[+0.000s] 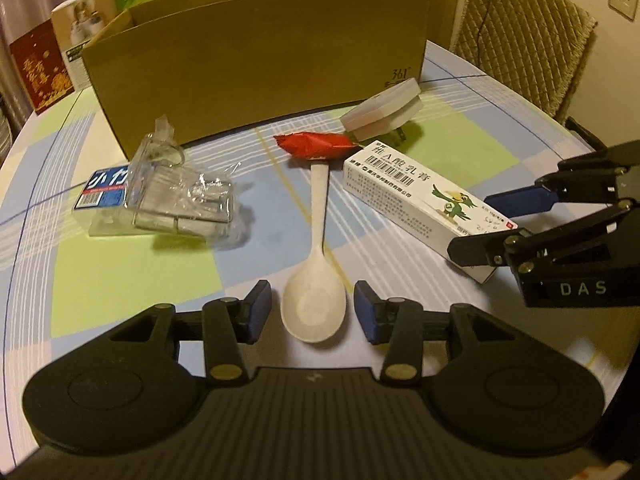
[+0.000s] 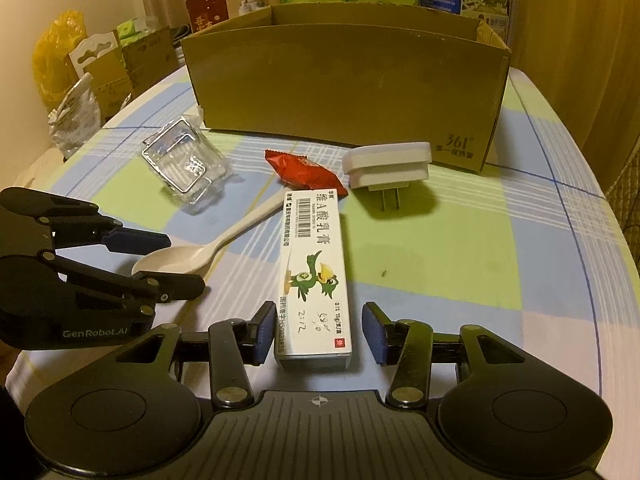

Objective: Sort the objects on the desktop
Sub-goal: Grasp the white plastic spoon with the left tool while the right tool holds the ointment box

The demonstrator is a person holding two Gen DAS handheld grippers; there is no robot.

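Observation:
A cream plastic spoon (image 1: 320, 216) lies on the checked tablecloth. Its bowl sits between the pads of my left gripper (image 1: 313, 310), with a gap on each side, so the gripper is open. A white ointment box (image 2: 314, 248) with a green bird lies lengthwise. Its near end rests between the pads of my right gripper (image 2: 320, 334), which do not press on it. A red snack packet (image 1: 316, 144), a white plug adapter (image 2: 388, 164) and a clear plastic pack (image 1: 168, 196) lie in front of the open cardboard box (image 2: 348, 80).
The other gripper shows at each view's side, the right gripper (image 1: 476, 224) and the left gripper (image 2: 184, 260). A padded chair (image 1: 524, 28) stands at the table's far right. Cartons and a yellow bag (image 2: 56, 60) crowd the space behind and left of the table.

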